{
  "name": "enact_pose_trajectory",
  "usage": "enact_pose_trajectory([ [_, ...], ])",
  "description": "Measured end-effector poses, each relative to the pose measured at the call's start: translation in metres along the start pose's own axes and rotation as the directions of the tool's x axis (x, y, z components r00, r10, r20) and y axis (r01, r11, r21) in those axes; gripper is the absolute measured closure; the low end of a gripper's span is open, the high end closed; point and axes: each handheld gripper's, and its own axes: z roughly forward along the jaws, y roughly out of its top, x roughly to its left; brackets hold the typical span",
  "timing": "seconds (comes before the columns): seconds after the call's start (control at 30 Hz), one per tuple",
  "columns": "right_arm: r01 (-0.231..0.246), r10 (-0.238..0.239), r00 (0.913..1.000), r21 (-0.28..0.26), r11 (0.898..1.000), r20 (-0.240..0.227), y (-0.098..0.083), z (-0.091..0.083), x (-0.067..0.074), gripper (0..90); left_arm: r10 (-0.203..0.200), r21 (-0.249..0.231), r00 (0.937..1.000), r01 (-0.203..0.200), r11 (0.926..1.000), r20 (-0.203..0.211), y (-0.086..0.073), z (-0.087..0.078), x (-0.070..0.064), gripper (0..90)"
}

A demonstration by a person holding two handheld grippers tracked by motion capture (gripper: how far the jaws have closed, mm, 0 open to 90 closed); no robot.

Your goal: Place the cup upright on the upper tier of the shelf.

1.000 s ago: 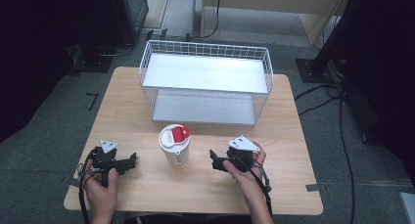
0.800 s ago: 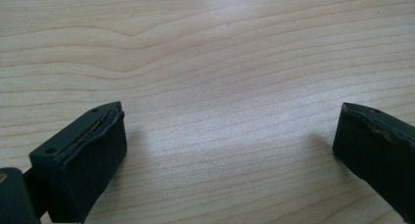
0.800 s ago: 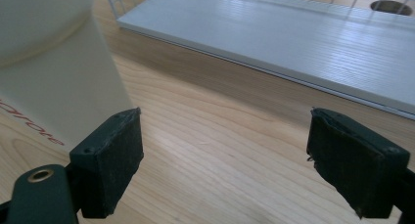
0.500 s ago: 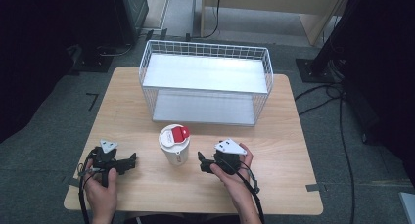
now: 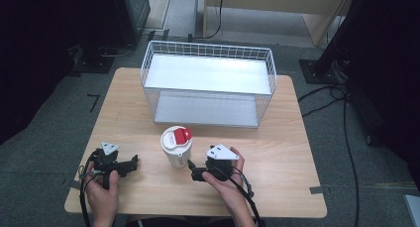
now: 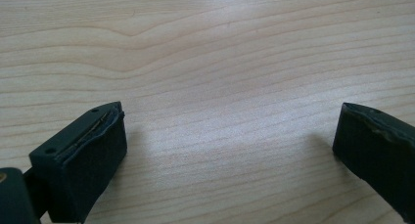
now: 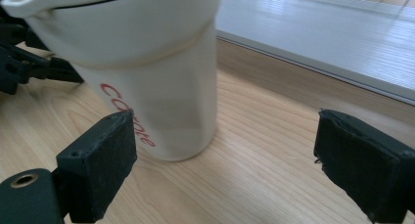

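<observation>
Reaching for the cup, jaws spread wide, nothing gripped yet.

The right gripper [image 5: 194, 170] sits low on the table [image 5: 277, 157], empty, with the white cup [image 5: 177, 146] upright just beyond and off to one jaw's side. I'd say it must slide across, then close. The left gripper [image 5: 132, 162] rests wide open, empty. Behind stands the wire basket [image 5: 208, 51].

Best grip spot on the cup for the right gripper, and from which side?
Take the cup on its plain wall below the lid's rim, coming level from its right, where the right gripper already points with jaws open. The cup stands upright and tapers downward, so a mid-to-upper wall grip likely holds best. The red-tabbed lid overhangs; I'd stay off it.
</observation>
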Motion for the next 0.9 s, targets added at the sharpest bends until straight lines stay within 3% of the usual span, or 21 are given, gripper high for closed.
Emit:
enact_pose_trajectory([
  [0.53, 0.000, -0.002, 0.9985, -0.024, 1.000, -0.054, 0.007, 0.021, 0.024, 5.8, 0.000, 0.000, 1.0000, 0.000, 1.0000, 0.000, 0.000, 0.000, 0.000, 0.0],
  [0.9, -0.044, 0.041, 0.9975, -0.054, 0.998, -0.058, 0.014, 0.034, 0.035, 5.4, 0.000, 0.000, 1.0000, 0.000, 1.0000, 0.000, 0.000, 0.000, 0.000, 0.0],
])
